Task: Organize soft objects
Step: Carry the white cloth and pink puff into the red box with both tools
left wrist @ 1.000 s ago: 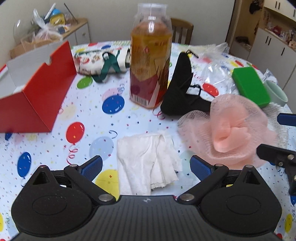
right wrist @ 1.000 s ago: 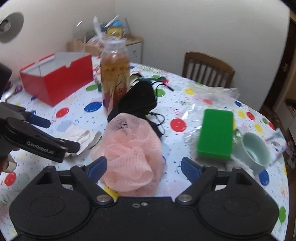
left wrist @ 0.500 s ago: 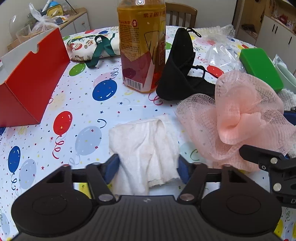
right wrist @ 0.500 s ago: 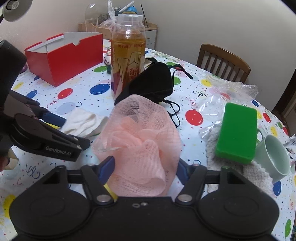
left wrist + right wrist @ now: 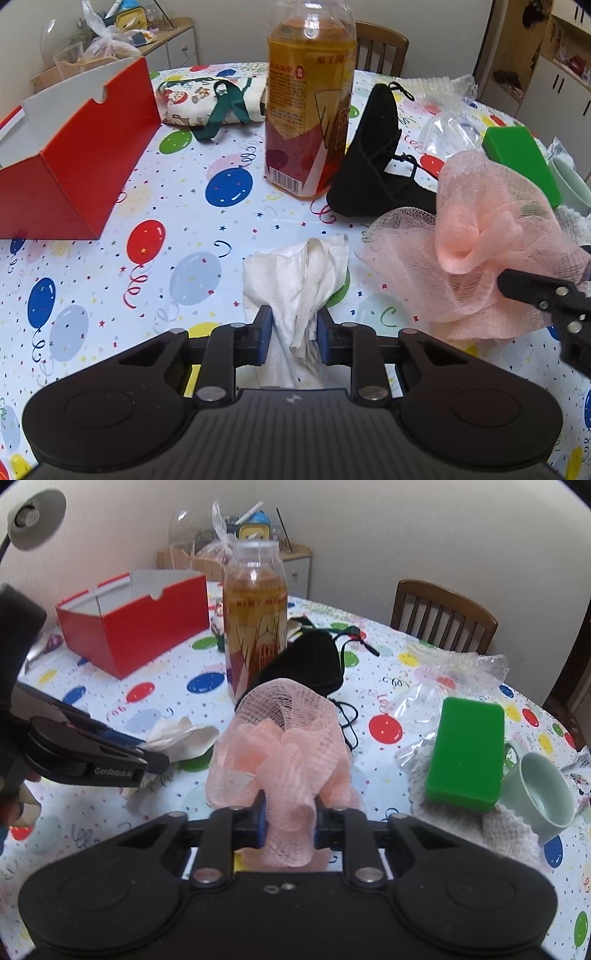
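With both jaws pinched tight, the left gripper holds the white cloth and the right gripper the pink bath puff, both just above the bench; grasping looks done, so next likely comes carrying them to the red box

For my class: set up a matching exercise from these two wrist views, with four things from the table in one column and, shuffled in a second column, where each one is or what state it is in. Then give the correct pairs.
Column 1
1. white cloth
2. pink mesh bath pouf
3. green sponge
4. red box

Column 2
A. open-topped, standing left of the tea bottle
B. pinched in the left gripper
C. lying beside the pale green mug
D. pinched in the right gripper

Pairs: 1-B, 2-D, 3-C, 4-A
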`<state>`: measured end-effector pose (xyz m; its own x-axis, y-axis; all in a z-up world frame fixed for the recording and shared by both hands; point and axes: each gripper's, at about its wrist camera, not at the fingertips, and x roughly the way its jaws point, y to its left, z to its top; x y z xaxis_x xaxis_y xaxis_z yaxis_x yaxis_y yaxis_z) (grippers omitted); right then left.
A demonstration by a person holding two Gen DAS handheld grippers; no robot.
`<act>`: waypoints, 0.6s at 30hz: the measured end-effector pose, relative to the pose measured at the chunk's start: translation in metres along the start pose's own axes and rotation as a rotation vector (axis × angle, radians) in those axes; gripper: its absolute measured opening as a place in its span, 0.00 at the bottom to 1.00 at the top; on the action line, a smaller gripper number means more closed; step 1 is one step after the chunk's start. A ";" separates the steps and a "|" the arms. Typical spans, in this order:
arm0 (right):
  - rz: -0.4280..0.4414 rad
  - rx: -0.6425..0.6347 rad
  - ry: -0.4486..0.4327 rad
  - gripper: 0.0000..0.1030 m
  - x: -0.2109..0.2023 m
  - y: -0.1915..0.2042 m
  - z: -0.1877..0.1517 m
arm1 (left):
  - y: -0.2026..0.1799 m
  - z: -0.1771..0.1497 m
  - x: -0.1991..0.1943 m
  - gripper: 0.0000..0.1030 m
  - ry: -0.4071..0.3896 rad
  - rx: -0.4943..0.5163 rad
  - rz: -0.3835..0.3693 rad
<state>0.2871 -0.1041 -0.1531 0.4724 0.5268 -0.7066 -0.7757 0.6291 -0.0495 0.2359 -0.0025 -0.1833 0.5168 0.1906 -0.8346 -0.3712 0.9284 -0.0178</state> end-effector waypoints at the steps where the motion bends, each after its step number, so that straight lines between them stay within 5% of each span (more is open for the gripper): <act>1: 0.002 0.003 -0.008 0.17 -0.004 0.000 0.001 | 0.001 -0.001 -0.002 0.24 -0.003 -0.004 0.000; 18: 0.089 0.011 -0.138 0.17 -0.089 0.023 0.053 | 0.040 0.022 -0.086 0.24 -0.125 -0.007 0.005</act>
<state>0.2494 -0.1061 -0.0545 0.4558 0.6535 -0.6043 -0.8128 0.5823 0.0167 0.1937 0.0257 -0.1002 0.6070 0.2335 -0.7596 -0.3789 0.9252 -0.0184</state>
